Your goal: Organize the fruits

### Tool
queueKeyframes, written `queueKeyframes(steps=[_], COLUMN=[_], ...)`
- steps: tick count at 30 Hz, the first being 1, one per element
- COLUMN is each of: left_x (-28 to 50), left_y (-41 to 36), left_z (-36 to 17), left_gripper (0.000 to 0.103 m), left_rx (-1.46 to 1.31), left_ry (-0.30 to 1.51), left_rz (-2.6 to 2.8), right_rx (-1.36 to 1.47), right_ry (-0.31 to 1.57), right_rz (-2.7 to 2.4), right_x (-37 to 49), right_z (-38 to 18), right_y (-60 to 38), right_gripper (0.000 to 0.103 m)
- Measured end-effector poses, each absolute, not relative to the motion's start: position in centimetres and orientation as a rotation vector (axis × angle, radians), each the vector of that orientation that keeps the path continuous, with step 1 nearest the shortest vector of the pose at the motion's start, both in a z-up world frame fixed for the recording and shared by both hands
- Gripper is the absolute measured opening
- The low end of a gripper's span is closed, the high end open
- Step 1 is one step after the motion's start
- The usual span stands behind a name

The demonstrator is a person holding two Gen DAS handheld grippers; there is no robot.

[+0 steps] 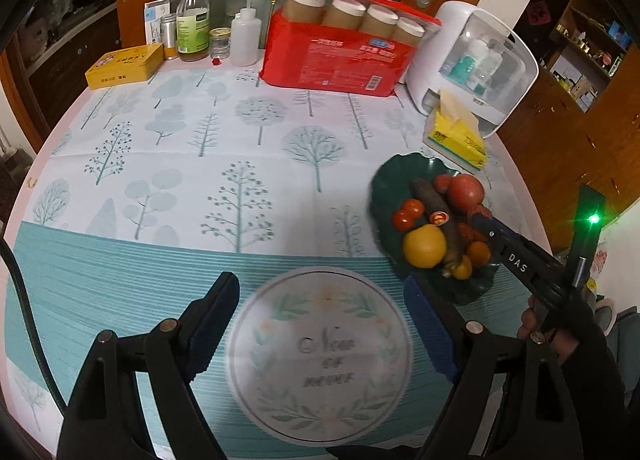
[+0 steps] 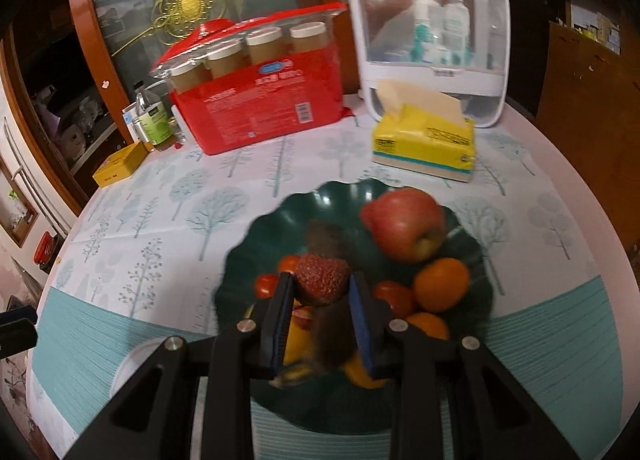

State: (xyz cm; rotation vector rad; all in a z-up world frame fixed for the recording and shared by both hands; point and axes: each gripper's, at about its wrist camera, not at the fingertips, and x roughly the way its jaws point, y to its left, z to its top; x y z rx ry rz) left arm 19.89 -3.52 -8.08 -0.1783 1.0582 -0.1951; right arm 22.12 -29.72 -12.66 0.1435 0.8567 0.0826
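the right tool [image 2: 322, 292] pinches a strawberry [image 2: 321, 284] just above the green plate [image 2: 478, 300] of fruit. the left tool [image 1: 320, 324] hangs spread and empty over the counter [image 1: 160, 163], plate to its right.

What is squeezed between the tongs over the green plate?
A bumpy red strawberry, pinched in the right tongs above the green plate, seen in the right wrist view.

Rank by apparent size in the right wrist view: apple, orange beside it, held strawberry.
1. apple
2. and 3. strawberry and orange look alike; the strawberry sits nearer the camera, so unranked.
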Motion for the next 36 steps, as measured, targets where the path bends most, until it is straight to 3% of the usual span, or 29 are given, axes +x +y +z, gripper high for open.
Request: queueKeyframes(steps=[11,15,20,27,36], left_x=[16.1,14.5,12.4,9.7,6.2], left_y=[-7.7,-8.0,-7.5,-6.7,-6.6], left_z=[-7.2,-7.1,-6.8,-6.8,-4.5], left_gripper=[0.083,0.083,0.083,0.083,0.083], left_rx=[-0.197,-0.2,-0.214,-0.199,-0.1], left_ry=[1.032,1.032,1.04,1.029,0.993], left_rz=[-0.104,-0.075,-0.028,0.008,-0.027], right_rx=[0.119,0.122,0.146,0.228,0.171], right_ry=[0.893,0.916,0.985,1.168,1.214], right_rz=[0.141,0.162,0.159,0.164,0.212], right_x=[21.8,21.2,18.9,13.2,5.0], right_z=[-13.8,-14.1,-14.2,-15.1,-11.0], right_y=[-33.2,-33.8,-34.3,-33.9,-31.5], right_gripper=[0.03,0.042,0.045,0.063,0.07])
